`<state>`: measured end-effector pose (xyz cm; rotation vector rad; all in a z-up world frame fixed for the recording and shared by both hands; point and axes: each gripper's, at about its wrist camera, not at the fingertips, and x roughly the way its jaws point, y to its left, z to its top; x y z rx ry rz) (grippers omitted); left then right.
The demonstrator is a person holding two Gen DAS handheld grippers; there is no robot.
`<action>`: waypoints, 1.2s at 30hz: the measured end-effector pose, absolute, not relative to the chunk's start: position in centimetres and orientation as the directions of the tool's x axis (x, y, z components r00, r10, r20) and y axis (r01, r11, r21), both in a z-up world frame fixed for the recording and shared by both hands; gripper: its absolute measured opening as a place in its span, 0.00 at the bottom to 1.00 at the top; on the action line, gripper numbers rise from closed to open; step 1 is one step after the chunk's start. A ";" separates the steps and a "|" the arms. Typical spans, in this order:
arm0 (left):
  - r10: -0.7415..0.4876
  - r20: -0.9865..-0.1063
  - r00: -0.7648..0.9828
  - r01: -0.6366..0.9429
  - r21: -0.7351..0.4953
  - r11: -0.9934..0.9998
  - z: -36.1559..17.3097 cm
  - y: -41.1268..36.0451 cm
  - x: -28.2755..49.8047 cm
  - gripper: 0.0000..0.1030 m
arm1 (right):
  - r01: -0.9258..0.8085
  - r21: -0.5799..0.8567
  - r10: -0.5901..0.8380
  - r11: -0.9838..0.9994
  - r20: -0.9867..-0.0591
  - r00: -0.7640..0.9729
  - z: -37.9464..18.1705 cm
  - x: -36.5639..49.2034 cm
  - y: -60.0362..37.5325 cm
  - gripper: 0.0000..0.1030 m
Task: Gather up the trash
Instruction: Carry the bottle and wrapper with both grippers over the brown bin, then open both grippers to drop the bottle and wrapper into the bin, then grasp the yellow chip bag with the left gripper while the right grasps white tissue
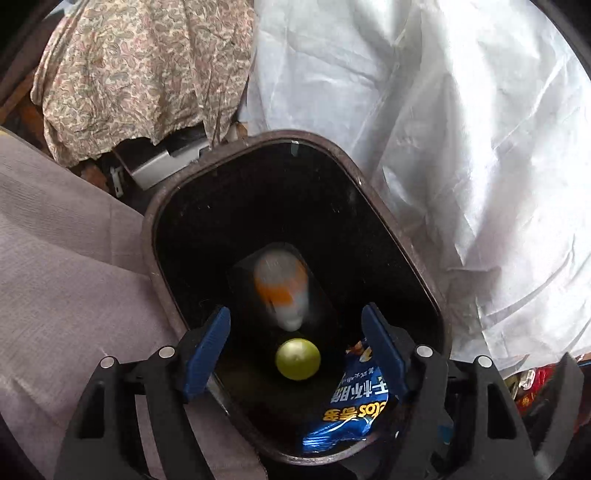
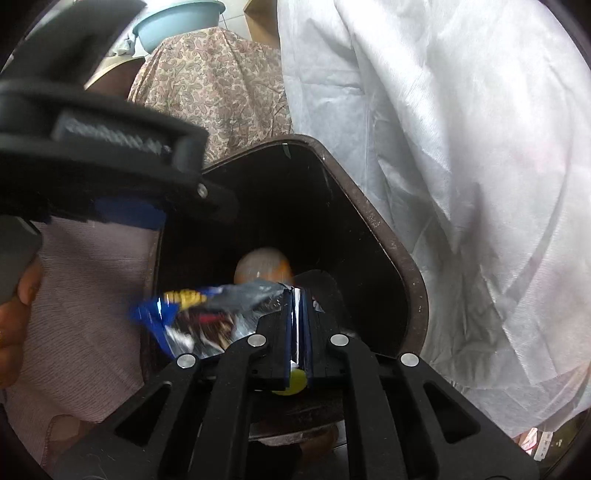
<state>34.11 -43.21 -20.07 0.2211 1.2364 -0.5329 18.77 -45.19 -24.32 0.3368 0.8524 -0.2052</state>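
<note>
A dark brown bin [image 1: 147, 221] stands open below both grippers. Inside it a white and orange bottle [image 1: 282, 284] is blurred in mid-air, and a round yellow-green thing [image 1: 298, 359] lies near the bottom. My left gripper [image 1: 295, 314] hangs open over the bin's mouth with nothing between its blue pads. A blue snack wrapper [image 1: 343, 410] pokes in by its right finger. In the right wrist view, my right gripper [image 2: 297, 295] is shut on that blue and silver wrapper [image 2: 207, 317] above the bin [image 2: 388, 236]. The bottle [image 2: 264, 264] shows beyond it.
White sheeting [image 1: 443, 147] drapes right of the bin, a floral cloth [image 1: 140, 74] behind it, mauve fabric [image 1: 55, 258] to its left. A light blue basin [image 2: 177, 22] sits on the floral cloth. Red packaging [image 1: 535, 387] lies at the right edge. A hand [image 2: 14, 325] holds the left tool.
</note>
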 end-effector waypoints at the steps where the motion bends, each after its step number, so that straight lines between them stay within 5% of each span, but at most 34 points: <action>1: -0.276 -0.933 0.230 0.495 -0.132 0.859 -19.9 -43.1 34.3 0.71 | 0.309 0.206 -0.043 0.928 -0.767 0.640 -24.4 19.0 -45.2 0.06; 8: -0.344 -0.894 0.288 0.468 -0.182 0.865 -18.1 -42.3 34.5 0.76 | 0.304 0.164 -0.062 0.938 -0.785 0.616 -25.1 20.3 -44.7 0.09; 10: -0.354 -0.884 0.304 0.469 -0.185 0.864 -17.8 -42.2 34.5 0.76 | 0.311 0.152 -0.075 0.938 -0.788 0.611 -25.2 20.4 -44.6 0.24; 12: -0.366 -0.875 0.316 0.472 -0.190 0.861 -17.5 -42.0 34.6 0.76 | 0.321 0.149 -0.091 0.935 -0.776 0.624 -24.8 20.2 -44.5 0.58; 13: -0.370 -0.870 0.326 0.473 -0.188 0.861 -17.3 -41.9 34.6 0.77 | 0.325 0.145 -0.105 0.934 -0.760 0.641 -24.3 20.0 -44.3 0.61; 24: -0.482 -0.772 0.413 0.538 -0.220 0.814 -11.7 -40.2 32.3 0.78 | 0.347 0.125 -0.156 0.929 -0.719 0.677 -21.4 16.1 -43.5 0.63; 36: -0.575 -0.626 0.528 0.597 -0.208 0.775 -2.2 -26.3 24.7 0.90 | 0.267 0.144 -0.117 0.953 -0.639 0.760 -12.8 11.7 -38.2 0.73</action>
